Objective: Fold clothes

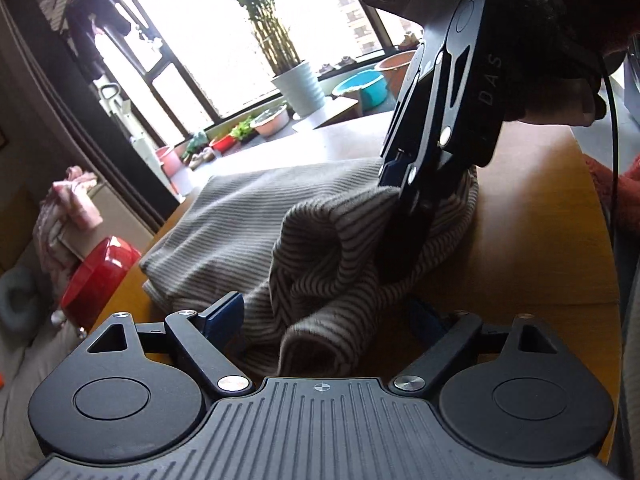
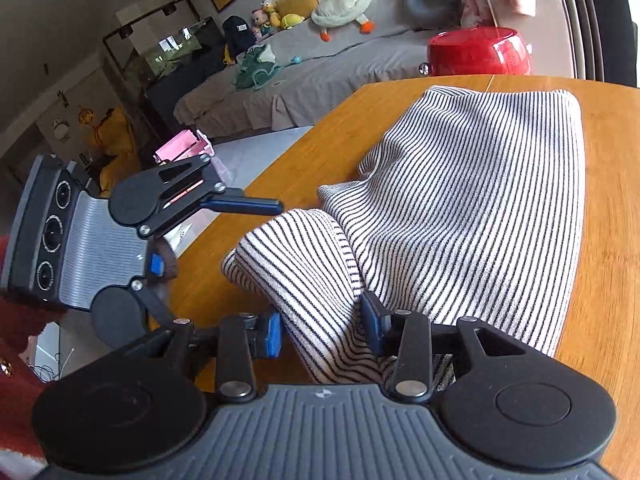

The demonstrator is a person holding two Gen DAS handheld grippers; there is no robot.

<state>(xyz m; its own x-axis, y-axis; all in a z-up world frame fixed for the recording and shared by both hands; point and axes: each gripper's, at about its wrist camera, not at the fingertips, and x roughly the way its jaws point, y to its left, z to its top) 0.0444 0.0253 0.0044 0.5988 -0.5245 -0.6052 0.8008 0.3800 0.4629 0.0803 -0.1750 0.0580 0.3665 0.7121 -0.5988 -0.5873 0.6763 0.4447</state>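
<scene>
Right tool (image 2: 322, 334) grips the striped garment (image 2: 460, 208) (near the table (image 2: 612, 240) edge); left tool (image 1: 328, 320) gapes wide

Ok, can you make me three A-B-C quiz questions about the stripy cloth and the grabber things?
1. Where is the black-and-white striped knit cloth?
A. inside a drawer
B. on the orange wooden table
C. hanging on a hook

2. What colour are its thin stripes?
A. red
B. green
C. black

3. What is the right gripper doing?
A. pinching a bunched fold of the cloth
B. standing wide open with nothing in it
C. holding a cup

Answers:
1 B, the cloth lies spread over the tabletop.
2 C, dark lines run across pale fabric.
3 A, the fold is squeezed between its blue pads.
</scene>
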